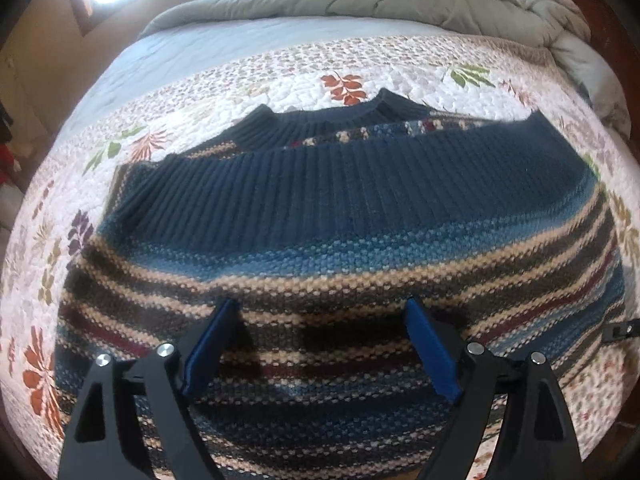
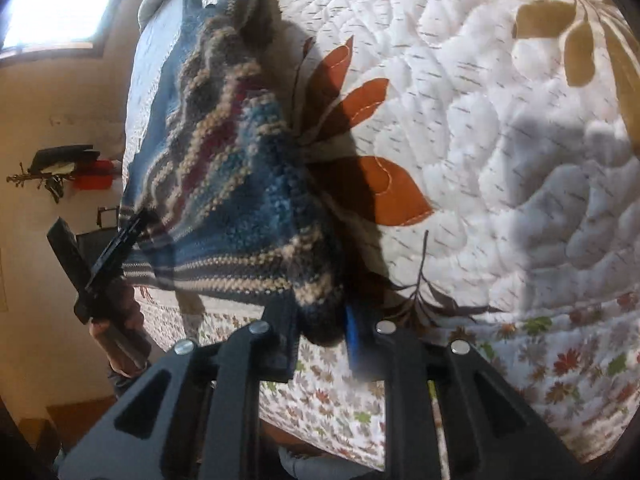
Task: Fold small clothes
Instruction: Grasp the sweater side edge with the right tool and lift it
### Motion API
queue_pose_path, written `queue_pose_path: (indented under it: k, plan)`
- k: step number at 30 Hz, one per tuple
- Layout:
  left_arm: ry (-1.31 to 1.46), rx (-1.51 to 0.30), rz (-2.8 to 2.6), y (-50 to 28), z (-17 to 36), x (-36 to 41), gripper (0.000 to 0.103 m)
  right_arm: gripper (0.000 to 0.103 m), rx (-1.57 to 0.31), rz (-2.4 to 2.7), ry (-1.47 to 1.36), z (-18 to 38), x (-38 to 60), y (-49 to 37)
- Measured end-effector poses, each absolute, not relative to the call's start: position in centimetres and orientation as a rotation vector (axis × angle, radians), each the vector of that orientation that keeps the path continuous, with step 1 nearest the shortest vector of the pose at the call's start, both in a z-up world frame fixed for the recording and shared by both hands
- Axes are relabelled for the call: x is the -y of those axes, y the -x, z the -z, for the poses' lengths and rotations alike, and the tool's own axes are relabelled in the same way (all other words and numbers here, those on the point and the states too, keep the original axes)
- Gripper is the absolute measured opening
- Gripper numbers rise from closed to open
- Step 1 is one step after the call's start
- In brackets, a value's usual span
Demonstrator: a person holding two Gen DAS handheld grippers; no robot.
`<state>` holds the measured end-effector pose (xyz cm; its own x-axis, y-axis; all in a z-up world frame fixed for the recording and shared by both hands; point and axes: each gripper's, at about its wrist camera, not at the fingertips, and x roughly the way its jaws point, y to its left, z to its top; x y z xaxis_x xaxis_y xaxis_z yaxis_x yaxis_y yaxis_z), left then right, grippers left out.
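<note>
Right gripper has its jaws clamped on a corner of the striped blue-and-tan knit sweater, bunched on the floral quilted bed. Left gripper hovers directly above, jaws apart, stripes running crosswise between them.

Each hand-held gripper has black arms, silver screws, and blue pads.
</note>
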<state>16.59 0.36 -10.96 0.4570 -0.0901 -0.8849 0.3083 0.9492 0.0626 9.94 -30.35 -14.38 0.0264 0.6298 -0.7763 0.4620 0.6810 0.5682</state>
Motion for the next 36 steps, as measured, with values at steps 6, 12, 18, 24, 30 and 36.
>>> queue_pose_path:
  k: [6,12,18,24,30,36]
  plan:
    - [-0.212,-1.07,0.244,-16.6,10.4,-0.2,0.088,0.027,-1.577,-0.185,-0.775,11.9,29.8,-10.2]
    - [-0.134,-1.07,0.317,-16.5,9.0,1.1,0.088,0.053,-1.496,-0.182,-0.671,9.2,29.2,-11.4]
    - [-0.147,-1.055,0.37,-16.9,8.4,4.6,0.088,0.066,-1.429,-0.2,-0.639,8.1,29.5,-14.0]
    - [-0.167,-1.053,0.393,-17.9,9.1,7.6,0.088,0.072,-1.411,-0.26,-0.674,9.5,31.1,-16.9]
    - [-0.146,-1.104,0.398,-19.5,10.7,7.9,0.089,0.076,-1.44,-0.346,-0.791,12.8,32.3,-18.4]
    - [-0.148,-1.107,0.4,-19.7,11.8,7.8,0.092,0.045,-1.443,-0.419,-0.803,14.8,30.6,-19.1]
